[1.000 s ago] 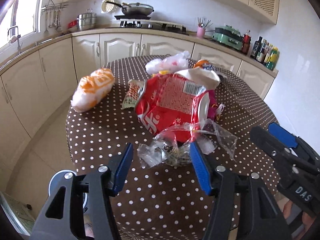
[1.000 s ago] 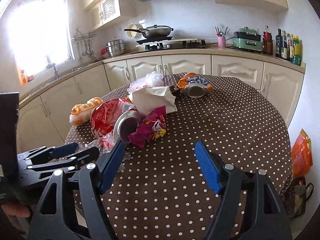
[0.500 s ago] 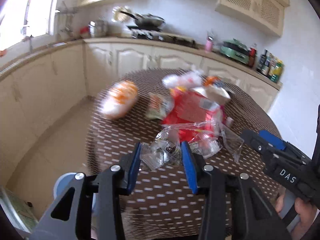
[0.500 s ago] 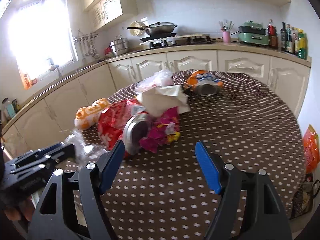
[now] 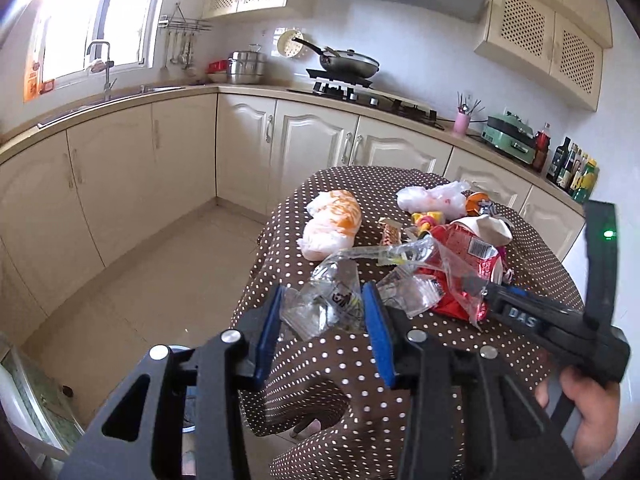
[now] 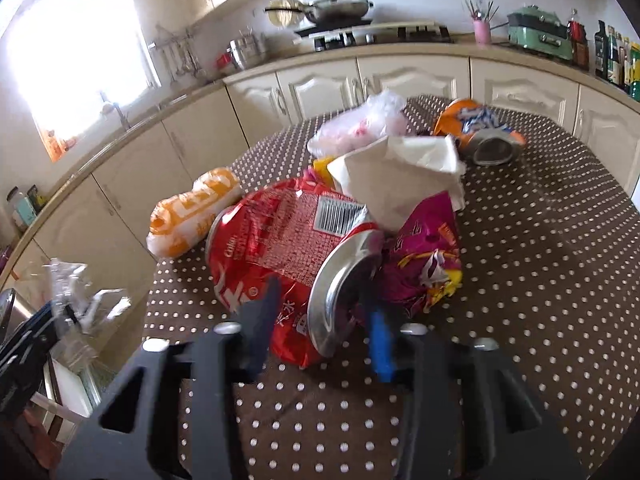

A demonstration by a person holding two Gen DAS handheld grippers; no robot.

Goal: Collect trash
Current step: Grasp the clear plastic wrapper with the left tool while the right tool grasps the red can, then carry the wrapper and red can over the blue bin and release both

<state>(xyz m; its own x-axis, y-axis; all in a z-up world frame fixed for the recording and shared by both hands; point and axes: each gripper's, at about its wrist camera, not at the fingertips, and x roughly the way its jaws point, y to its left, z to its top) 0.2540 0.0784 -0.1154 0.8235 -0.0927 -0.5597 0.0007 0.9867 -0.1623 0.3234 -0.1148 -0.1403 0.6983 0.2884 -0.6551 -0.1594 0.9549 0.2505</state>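
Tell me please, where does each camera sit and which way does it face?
Left wrist: sits on the left claw, faces the table edge and kitchen; claw shut on the clear plastic wrapper; right hand shows.
Right wrist: sits on the right claw, faces the crushed red can; left claw at left edge.
Shared: red can, orange-white bag.

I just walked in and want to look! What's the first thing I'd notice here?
Probably the big crushed red can lying mid-table, with the right gripper closing around its silver end. Next, the crinkly clear plastic wrapper pinched in the left gripper, lifted off the polka-dot table.
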